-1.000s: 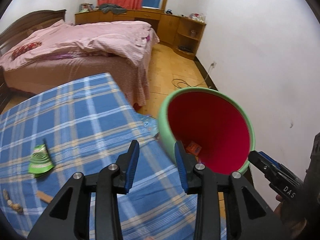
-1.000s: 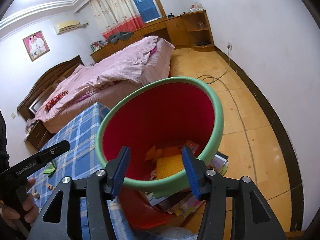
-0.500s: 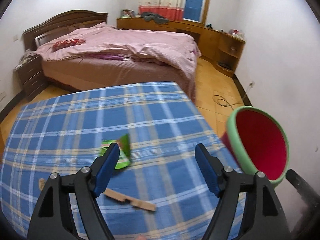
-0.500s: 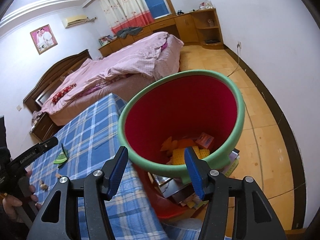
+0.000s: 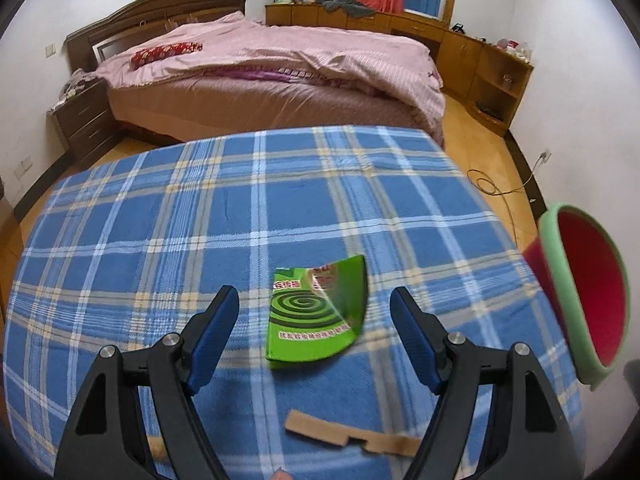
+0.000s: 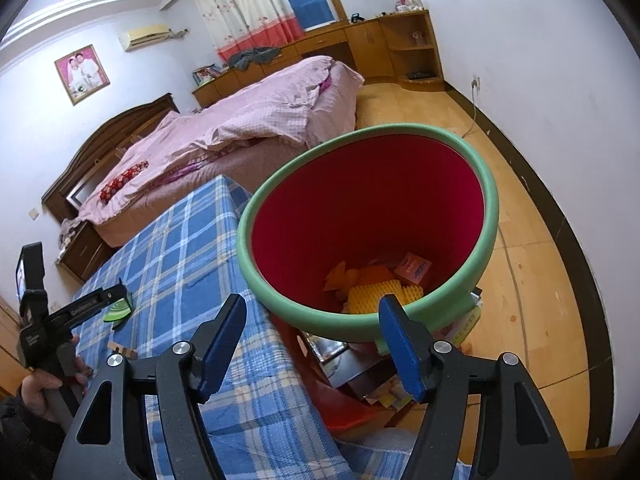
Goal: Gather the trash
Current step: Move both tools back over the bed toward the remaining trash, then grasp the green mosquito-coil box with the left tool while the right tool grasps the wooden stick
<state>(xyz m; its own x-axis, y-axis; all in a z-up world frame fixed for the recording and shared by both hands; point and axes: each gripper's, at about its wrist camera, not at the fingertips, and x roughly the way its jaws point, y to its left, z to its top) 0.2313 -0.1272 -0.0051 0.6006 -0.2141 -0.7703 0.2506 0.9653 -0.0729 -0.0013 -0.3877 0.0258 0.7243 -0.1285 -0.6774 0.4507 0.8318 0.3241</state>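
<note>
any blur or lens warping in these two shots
Left wrist view: the blue plaid tablecloth bulges with fisheye warp, and the green mosquito-coil packet and brown cardboard strip look motion-smeared. Right wrist view: sharper, though walls curve and the red green-rimmed bin stretches.

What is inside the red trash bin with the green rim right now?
The red trash bin holds yellow foam netting, orange scraps and a small orange packet. Whatever lies beneath them, and the bottom behind the near rim, is hidden.

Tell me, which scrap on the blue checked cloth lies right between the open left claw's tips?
The green mosquito-coil packet. It sits ahead between the left gripper tips, untouched; the brown cardboard strip lies nearer the camera, below them.
</note>
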